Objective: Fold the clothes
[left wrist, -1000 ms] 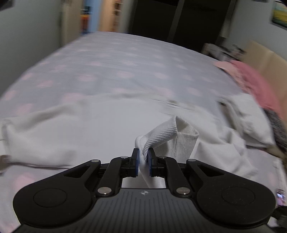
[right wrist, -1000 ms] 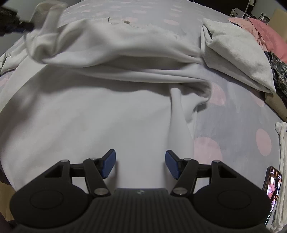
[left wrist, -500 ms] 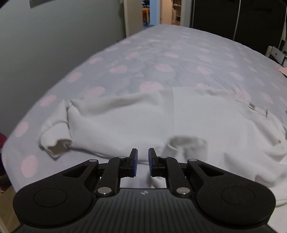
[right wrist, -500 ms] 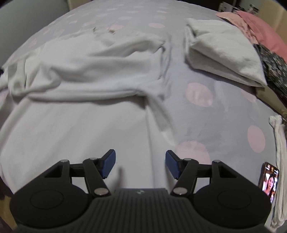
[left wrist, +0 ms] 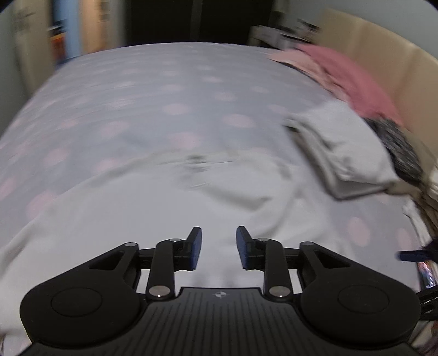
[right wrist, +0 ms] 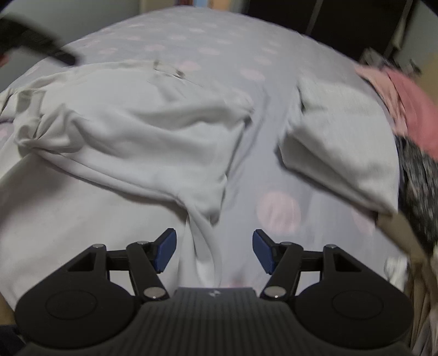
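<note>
Left claw (left wrist: 219, 247) opening, empty; right claw (right wrist: 214, 250) released; blurred white garment (right wrist: 142, 128)

A wide bed (left wrist: 169, 90) under a grey sheet dotted with pale pink spots fills the dim room, with dark wardrobe doors (left wrist: 191, 22) behind it, a grey wall (right wrist: 82, 16) and a beige headboard (left wrist: 383, 54) alongside.

Sweatshirt (right wrist: 131, 142) spread on bed (right wrist: 208, 35) below your tongs. Folded garment (right wrist: 339, 131) on bed right of it, apart. Clothes pile (right wrist: 410, 117) at bed's right edge, behind and beside folded garment.
</note>
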The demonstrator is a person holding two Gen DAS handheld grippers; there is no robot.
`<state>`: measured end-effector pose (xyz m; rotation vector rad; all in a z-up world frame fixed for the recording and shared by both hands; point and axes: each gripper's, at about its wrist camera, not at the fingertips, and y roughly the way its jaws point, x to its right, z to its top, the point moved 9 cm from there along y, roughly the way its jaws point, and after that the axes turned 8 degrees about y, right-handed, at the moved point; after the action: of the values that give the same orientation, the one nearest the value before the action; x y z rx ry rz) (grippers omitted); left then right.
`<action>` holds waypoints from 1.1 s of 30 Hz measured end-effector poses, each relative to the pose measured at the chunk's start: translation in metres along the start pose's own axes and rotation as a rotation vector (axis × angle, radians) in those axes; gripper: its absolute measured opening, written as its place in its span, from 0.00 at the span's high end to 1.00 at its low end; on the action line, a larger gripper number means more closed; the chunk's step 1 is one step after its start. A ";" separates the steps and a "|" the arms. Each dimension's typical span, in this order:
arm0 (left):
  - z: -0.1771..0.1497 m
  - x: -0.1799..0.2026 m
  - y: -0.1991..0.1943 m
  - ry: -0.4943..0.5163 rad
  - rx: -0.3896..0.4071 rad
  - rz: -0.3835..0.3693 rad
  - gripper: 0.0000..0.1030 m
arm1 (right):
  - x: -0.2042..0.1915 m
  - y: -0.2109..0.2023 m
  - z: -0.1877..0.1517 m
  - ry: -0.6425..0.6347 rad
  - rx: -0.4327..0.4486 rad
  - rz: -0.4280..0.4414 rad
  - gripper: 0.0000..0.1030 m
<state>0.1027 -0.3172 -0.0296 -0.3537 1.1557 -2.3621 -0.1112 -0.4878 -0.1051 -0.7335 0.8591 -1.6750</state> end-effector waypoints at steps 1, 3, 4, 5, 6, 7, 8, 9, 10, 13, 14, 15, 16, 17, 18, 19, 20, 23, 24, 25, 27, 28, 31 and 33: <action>0.008 0.011 0.009 0.027 -0.004 -0.023 0.73 | -0.002 0.002 0.002 -0.019 0.010 0.010 0.39; 0.024 0.031 0.032 0.086 -0.021 -0.076 0.70 | -0.008 0.009 0.003 -0.049 0.017 0.032 0.40; 0.031 0.041 0.043 0.114 -0.029 -0.100 0.69 | -0.011 0.012 0.004 -0.068 0.020 0.039 0.41; 0.038 0.050 0.056 0.137 -0.035 -0.112 0.67 | -0.013 0.015 0.004 -0.090 0.025 0.036 0.45; 0.044 0.058 0.069 0.161 -0.041 -0.124 0.64 | -0.015 0.018 0.005 -0.114 0.031 0.029 0.47; 0.048 0.065 0.080 0.178 -0.047 -0.131 0.62 | -0.016 0.021 0.005 -0.138 0.036 0.021 0.48; 0.053 0.071 0.092 0.196 -0.053 -0.137 0.62 | -0.017 0.024 0.005 -0.158 0.039 0.018 0.48; 0.057 0.075 0.105 0.211 -0.064 -0.145 0.62 | -0.017 0.027 0.005 -0.169 0.037 0.020 0.49; 0.061 0.077 0.117 0.220 -0.077 -0.151 0.62 | -0.017 0.030 0.005 -0.174 0.032 0.025 0.50; 0.069 0.084 0.151 0.246 -0.119 -0.168 0.61 | -0.016 0.037 0.004 -0.186 0.029 0.029 0.51; 0.070 0.087 0.159 0.252 -0.136 -0.172 0.61 | -0.017 0.040 0.004 -0.194 0.028 0.031 0.51; 0.071 0.089 0.168 0.258 -0.153 -0.177 0.61 | -0.017 0.043 0.004 -0.201 0.027 0.034 0.51; 0.072 0.091 0.177 0.264 -0.169 -0.182 0.61 | -0.018 0.046 0.004 -0.207 0.024 0.033 0.51; 0.073 0.093 0.185 0.269 -0.186 -0.186 0.61 | -0.018 0.050 0.004 -0.212 0.021 0.030 0.54; 0.072 0.093 0.189 0.275 -0.198 -0.183 0.61 | -0.018 0.053 0.004 -0.216 0.020 0.029 0.60; 0.071 0.093 0.194 0.273 -0.213 -0.189 0.65 | -0.017 0.056 0.004 -0.216 0.024 0.027 0.63; 0.070 0.094 0.197 0.268 -0.226 -0.200 0.71 | -0.017 0.057 0.005 -0.210 0.029 0.029 0.67; 0.067 0.091 0.201 0.270 -0.240 -0.216 0.87 | -0.017 0.058 0.009 -0.188 0.042 0.046 0.83; 0.068 0.090 0.200 0.272 -0.233 -0.223 0.88 | -0.017 0.057 0.010 -0.186 0.038 0.049 0.90; 0.072 0.088 0.197 0.264 -0.219 -0.227 0.89 | -0.017 0.057 0.009 -0.187 0.031 0.045 0.90; 0.086 0.084 0.189 0.244 -0.167 -0.235 0.90 | -0.011 0.054 0.010 -0.172 0.022 0.020 0.93; 0.097 0.083 0.181 0.227 -0.127 -0.249 0.90 | -0.008 0.052 0.010 -0.163 0.018 0.005 0.93; 0.133 0.079 0.162 0.144 -0.009 -0.292 0.91 | 0.013 0.048 0.010 -0.095 -0.007 -0.064 0.95; 0.153 0.088 0.159 0.143 0.020 -0.310 0.91 | 0.034 0.046 0.009 -0.008 -0.025 -0.118 0.95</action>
<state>0.1426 -0.5493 -0.0605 -0.3859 1.2140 -2.7040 -0.0875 -0.5304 -0.1370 -0.8210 0.8463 -1.7672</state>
